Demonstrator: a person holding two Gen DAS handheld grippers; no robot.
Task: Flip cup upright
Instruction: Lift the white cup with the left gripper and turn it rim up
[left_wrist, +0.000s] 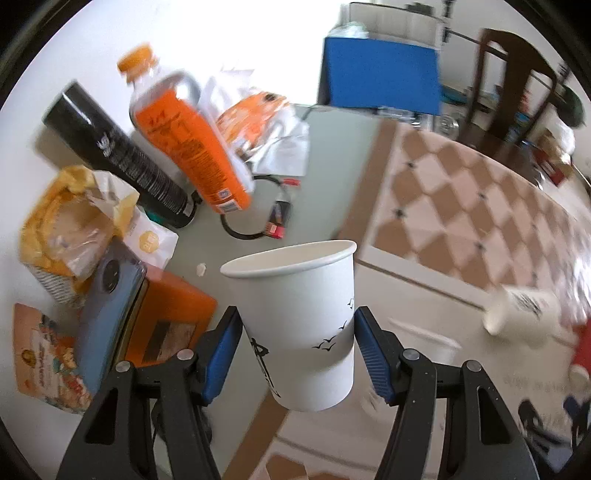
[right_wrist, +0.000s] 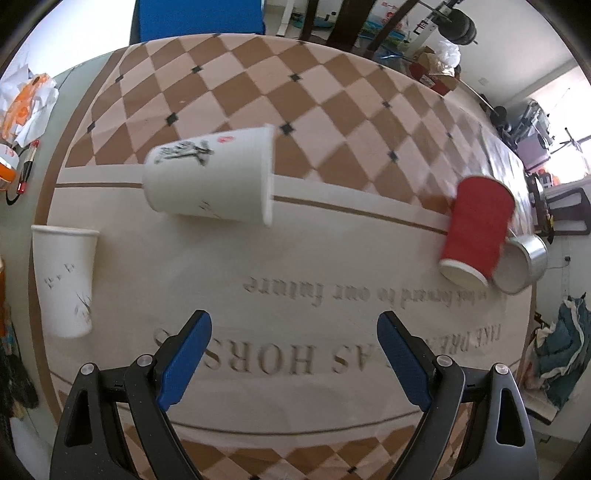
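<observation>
Toppled cup (right_wrist: 210, 177) lies on mat (right_wrist: 332, 258), tin (right_wrist: 524, 262) far right

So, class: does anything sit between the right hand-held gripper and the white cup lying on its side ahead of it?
Nothing visible does. Only bare printed mat lies between the open right hand-held gripper and the tipped white cup; the red cup lies off to the right.

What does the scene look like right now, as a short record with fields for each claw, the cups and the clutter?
left claw: shut on white bird-print cup, mouth up, slightly tilted
right claw: open, holding nothing, above the mat
white cup on its side: lying on the mat, mouth to the right
red cup: lying tipped, against a metal tin
clutter: orange bottle, black can, phone left of the mat
</observation>
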